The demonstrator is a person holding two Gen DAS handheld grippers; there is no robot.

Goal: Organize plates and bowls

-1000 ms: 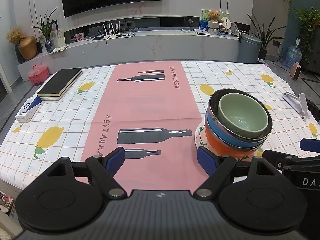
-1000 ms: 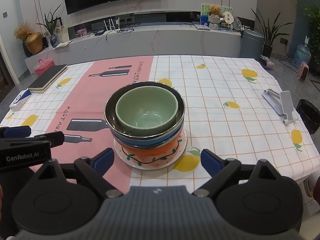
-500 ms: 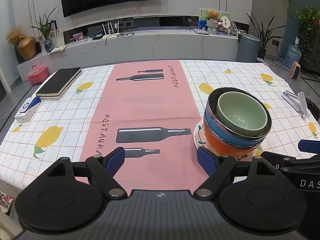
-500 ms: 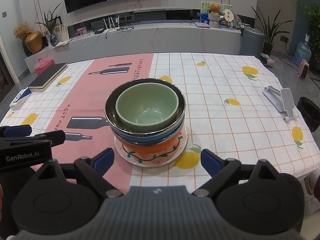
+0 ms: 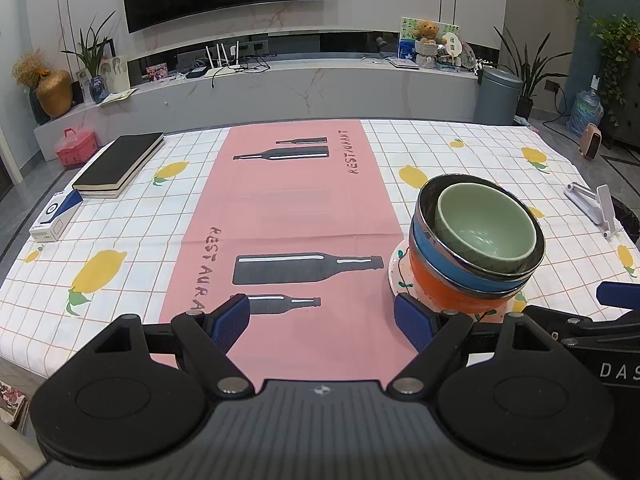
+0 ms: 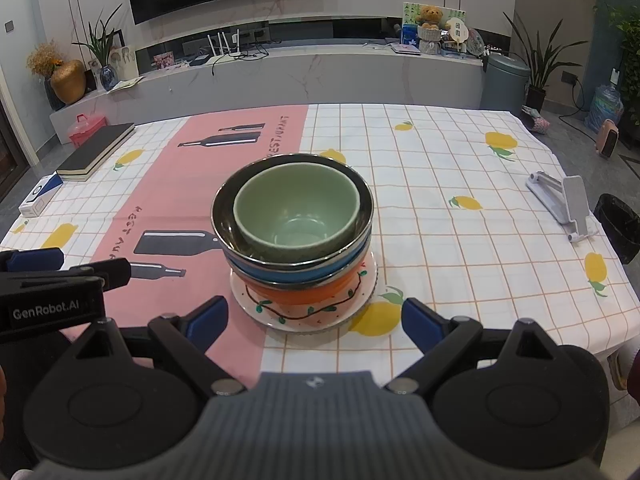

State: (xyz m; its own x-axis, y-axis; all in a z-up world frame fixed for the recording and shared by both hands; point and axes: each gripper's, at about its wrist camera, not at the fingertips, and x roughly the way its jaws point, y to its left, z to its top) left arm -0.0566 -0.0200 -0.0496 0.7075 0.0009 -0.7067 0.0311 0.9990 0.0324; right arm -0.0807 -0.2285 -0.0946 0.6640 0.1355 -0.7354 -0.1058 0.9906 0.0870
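Stack: a green bowl (image 6: 296,208) sits nested in a steel-rimmed bowl (image 6: 224,216), over a blue bowl (image 6: 296,276) and an orange bowl (image 6: 304,294), all on a patterned plate (image 6: 280,316) near the table's front edge
Right gripper (image 6: 314,320): jaws spread wide and empty, just short of the plate, with the stack centred ahead between its fingers
Left gripper (image 5: 322,318): also spread wide, holding nothing, over the pink runner (image 5: 288,208); the stack lies ahead to its right, beside the right blue pad (image 5: 412,320)
Table edge: a black book (image 5: 120,164) and a phone stand (image 6: 560,200) lie well apart from the stack

Both wrist cams low, fwd, share bowl stack (image 5: 476,248).
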